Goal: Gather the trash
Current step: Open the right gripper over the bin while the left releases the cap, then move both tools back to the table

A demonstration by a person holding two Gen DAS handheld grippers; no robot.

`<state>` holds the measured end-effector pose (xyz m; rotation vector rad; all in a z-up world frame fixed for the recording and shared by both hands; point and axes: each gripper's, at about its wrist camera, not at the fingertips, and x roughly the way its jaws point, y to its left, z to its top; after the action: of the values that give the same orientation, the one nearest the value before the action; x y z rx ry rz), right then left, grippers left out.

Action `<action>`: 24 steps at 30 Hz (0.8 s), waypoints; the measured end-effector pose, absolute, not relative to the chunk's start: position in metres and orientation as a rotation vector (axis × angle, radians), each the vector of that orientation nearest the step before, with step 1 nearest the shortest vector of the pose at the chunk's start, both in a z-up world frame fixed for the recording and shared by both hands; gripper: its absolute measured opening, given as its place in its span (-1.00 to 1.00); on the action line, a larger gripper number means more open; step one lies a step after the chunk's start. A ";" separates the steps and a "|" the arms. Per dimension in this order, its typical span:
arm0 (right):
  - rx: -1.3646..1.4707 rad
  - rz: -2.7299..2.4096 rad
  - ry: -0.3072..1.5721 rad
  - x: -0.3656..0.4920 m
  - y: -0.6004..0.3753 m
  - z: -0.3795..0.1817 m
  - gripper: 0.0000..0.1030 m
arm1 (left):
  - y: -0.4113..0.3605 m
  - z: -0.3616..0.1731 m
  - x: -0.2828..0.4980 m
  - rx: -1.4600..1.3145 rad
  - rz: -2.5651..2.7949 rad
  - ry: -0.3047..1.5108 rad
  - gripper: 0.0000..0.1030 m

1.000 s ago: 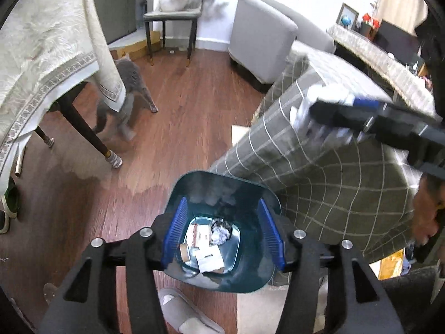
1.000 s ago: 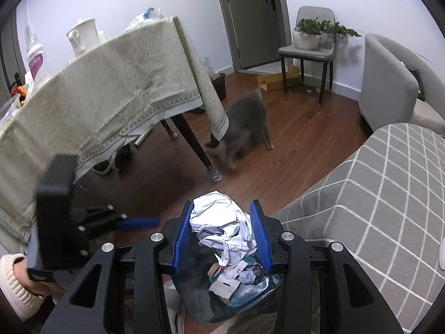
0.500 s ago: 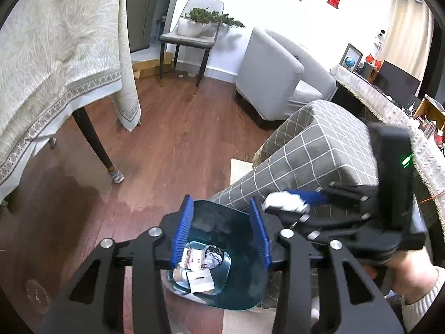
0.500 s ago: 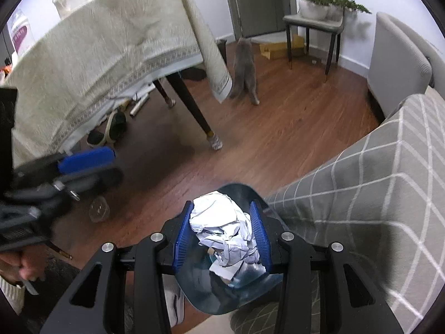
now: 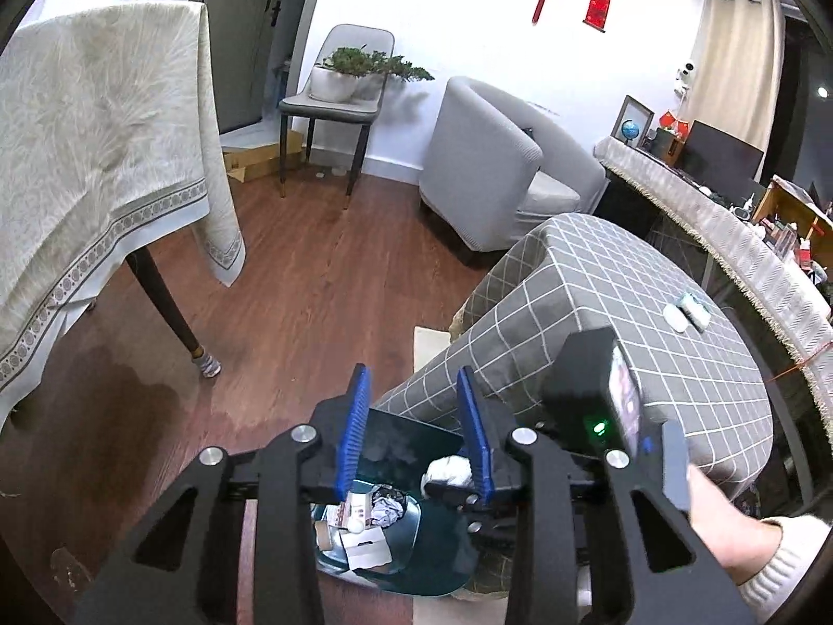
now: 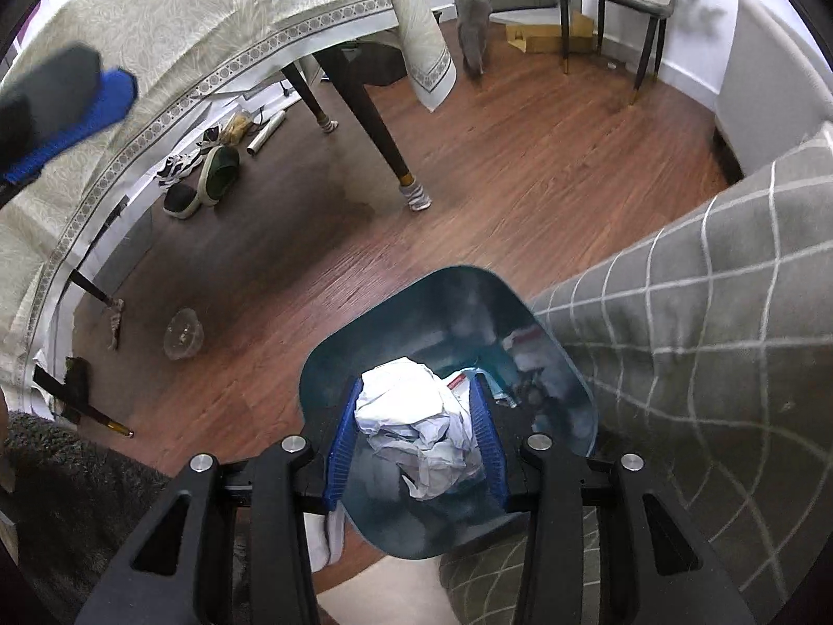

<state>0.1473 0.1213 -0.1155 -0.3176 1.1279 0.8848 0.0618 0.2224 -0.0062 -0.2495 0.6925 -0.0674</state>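
A dark teal trash bin [image 6: 546, 364] stands on the wood floor against the grey checked ottoman [image 6: 703, 312]. My right gripper [image 6: 416, 427] is shut on a crumpled white paper wad [image 6: 416, 416] and holds it directly over the bin's mouth. In the left wrist view the bin [image 5: 411, 552] holds paper scraps and small boxes [image 5: 364, 526]. The wad [image 5: 447, 469] shows there in the right gripper's jaws. My left gripper [image 5: 414, 432] is open and empty, raised above the bin.
A table with a beige cloth [image 5: 93, 166] stands at the left, its leg [image 6: 385, 151] near the bin. Shoes [image 6: 208, 177] and a clear cup [image 6: 182, 333] lie on the floor. A grey cat [image 6: 474, 31], a chair [image 5: 333, 104] and an armchair [image 5: 494, 156] are further back.
My right gripper has lowered the paper wad over the bin's mouth. My left gripper has lifted and tilted up. The cat has walked away toward the door.
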 end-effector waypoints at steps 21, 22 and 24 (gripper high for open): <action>-0.242 0.980 1.010 0.131 0.087 -0.068 0.14 | 0.190 0.026 0.066 -0.188 -0.065 0.609 -0.31; -0.237 0.989 0.992 0.129 0.084 -0.063 0.14 | 0.188 0.028 0.067 -0.186 -0.064 0.604 -0.31; -0.225 1.005 0.949 0.125 0.077 -0.051 0.14 | 0.184 0.030 0.068 -0.184 -0.063 0.595 -0.31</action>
<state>0.1255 0.0770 -0.0513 -0.2249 0.9489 1.0052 0.0676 0.1843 0.0300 -0.1842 0.5951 -0.0630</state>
